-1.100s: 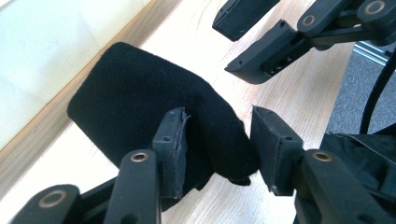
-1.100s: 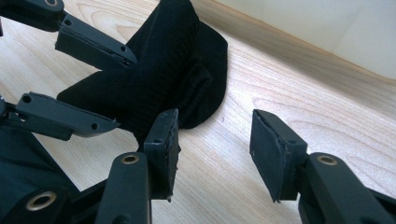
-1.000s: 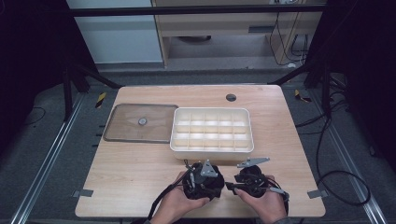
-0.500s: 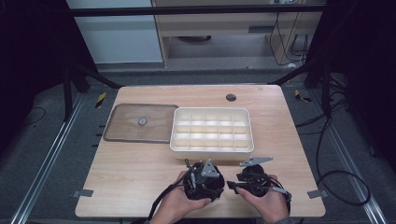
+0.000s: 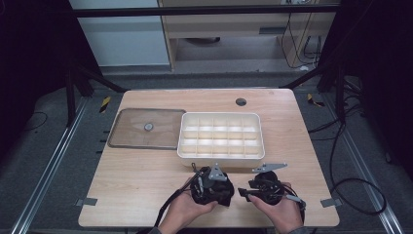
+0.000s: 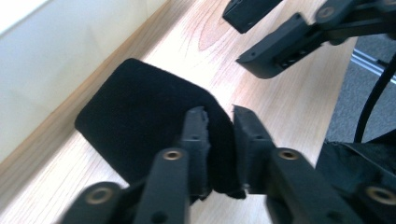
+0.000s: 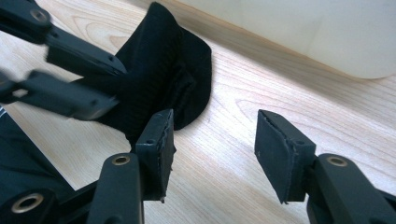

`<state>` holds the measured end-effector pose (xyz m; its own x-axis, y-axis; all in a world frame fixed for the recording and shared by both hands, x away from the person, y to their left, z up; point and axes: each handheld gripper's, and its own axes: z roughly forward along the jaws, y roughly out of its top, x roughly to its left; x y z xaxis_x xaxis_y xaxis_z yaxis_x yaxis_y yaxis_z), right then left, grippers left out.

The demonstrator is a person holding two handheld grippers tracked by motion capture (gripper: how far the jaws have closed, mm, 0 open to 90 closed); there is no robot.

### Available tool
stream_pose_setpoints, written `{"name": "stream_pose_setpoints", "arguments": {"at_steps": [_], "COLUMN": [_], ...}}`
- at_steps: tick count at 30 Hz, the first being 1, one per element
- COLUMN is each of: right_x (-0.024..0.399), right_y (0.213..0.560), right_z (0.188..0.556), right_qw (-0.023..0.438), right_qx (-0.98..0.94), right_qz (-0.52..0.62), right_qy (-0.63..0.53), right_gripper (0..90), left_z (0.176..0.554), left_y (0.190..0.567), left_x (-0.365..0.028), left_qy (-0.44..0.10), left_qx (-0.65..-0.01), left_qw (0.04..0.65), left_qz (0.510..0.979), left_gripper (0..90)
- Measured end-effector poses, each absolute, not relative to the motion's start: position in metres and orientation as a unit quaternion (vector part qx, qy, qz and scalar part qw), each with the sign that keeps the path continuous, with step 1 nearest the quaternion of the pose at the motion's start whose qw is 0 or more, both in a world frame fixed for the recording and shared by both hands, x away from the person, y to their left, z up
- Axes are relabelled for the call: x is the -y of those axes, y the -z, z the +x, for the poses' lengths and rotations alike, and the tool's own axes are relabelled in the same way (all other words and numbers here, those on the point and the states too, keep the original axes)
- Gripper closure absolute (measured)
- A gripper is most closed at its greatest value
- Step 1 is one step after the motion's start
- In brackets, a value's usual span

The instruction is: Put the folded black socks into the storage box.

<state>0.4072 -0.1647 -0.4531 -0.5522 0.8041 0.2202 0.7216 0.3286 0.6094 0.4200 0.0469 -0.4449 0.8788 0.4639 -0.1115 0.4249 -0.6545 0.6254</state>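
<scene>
Pinching a fold of the black cloth (image 6: pixel 140 126), the left gripper (image 6: pixel 219 126) has just been closing, and in its own view the two jaws now press the fabric between them at the lower middle of the frame. The cloth lies on the table (image 5: pixel 136 180) just in front of the white tray (image 5: pixel 221 135), near the bottom centre of the high view, between the two hands. The right gripper (image 7: pixel 212 140) stands with its jaws spread and nothing between them; its left pad (image 7: pixel 159 140) sits just at the cloth's edge, whether touching I cannot tell, while the other hovers over bare wood. The brown lid (image 5: pixel 146 128) lies apart at the left, beside the tray. From here the risk, as I judge it, is a thin grip: the left jaws seem to hold only a small pleat, so a quick lift could let it slide out. The right gripper could also close on air if it does not move further over the cloth. Both tools are crowded together, so their jaws might knock, or the cloth might drag against the tray wall.
</scene>
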Motion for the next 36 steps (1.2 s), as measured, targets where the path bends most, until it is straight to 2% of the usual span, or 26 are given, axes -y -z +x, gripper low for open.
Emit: {"name": "stream_pose_setpoints", "arguments": {"at_steps": [5,13,24,27,32,36], "right_x": [0.170,0.174,0.174,0.175,0.176,0.177], "right_y": [0.454,0.456,0.456,0.455,0.454,0.453], "right_z": [0.408,0.408,0.408,0.408,0.408,0.407], "right_qw": [0.062,0.060,0.059,0.059,0.061,0.063], "right_qx": [-0.809,-0.807,-0.806,-0.805,-0.802,-0.796], "right_qz": [0.473,0.475,0.477,0.478,0.480,0.485], "right_qy": [-0.343,-0.344,-0.345,-0.347,-0.350,-0.355], "right_gripper": [47.9,48.0,48.1,48.0,47.1,45.2], "left_z": [0.426,0.430,0.429,0.427,0.424,0.425], "left_y": [0.455,0.465,0.470,0.467,0.456,0.453], "left_x": [-0.037,-0.027,-0.020,-0.022,-0.029,-0.036], "left_qy": [-0.002,0.028,0.035,0.030,0.009,0.007], "left_qx": [-0.250,-0.263,-0.262,-0.262,-0.264,-0.273], "left_qw": [0.341,0.337,0.333,0.337,0.343,0.347], "left_qz": [0.906,0.904,0.905,0.904,0.902,0.897], "left_gripper": [81.8,82.2,81.8,77.6,62.1,53.4]}}
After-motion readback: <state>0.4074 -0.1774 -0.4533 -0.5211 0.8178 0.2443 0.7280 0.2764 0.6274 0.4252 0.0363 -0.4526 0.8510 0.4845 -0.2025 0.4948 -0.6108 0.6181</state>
